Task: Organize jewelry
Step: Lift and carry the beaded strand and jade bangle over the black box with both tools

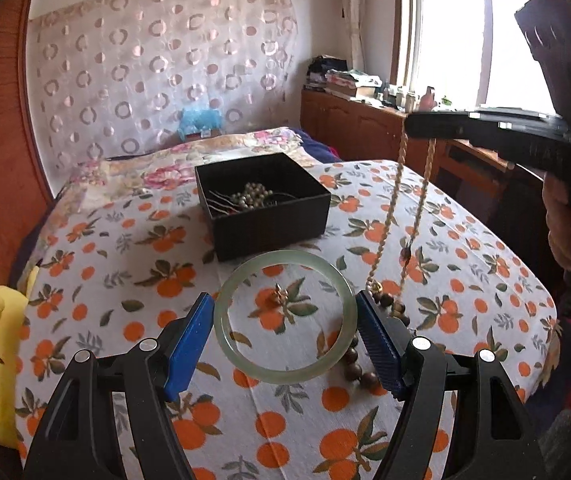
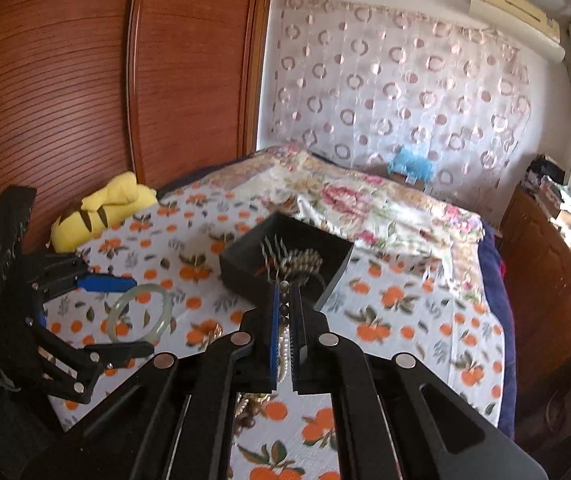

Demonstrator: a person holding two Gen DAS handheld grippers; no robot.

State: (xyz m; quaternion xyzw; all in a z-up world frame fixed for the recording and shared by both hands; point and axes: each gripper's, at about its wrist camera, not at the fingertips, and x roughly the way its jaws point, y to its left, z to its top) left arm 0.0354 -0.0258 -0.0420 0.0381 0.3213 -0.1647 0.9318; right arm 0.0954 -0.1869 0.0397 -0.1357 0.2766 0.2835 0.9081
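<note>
Black box (image 1: 263, 204) behind jade bangle (image 1: 285, 316), dangling bead necklace (image 1: 395, 216) alongside

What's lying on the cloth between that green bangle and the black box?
Just bare orange-print cloth between the green bangle and black box, in the left wrist view.

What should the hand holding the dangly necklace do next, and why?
Probably carry it over the black box and lower it in. The right gripper is shut on the necklace, whose lower beads still trail on the orange-print cloth. The box sits open with other jewelry inside. The left gripper meanwhile holds the green bangle.
</note>
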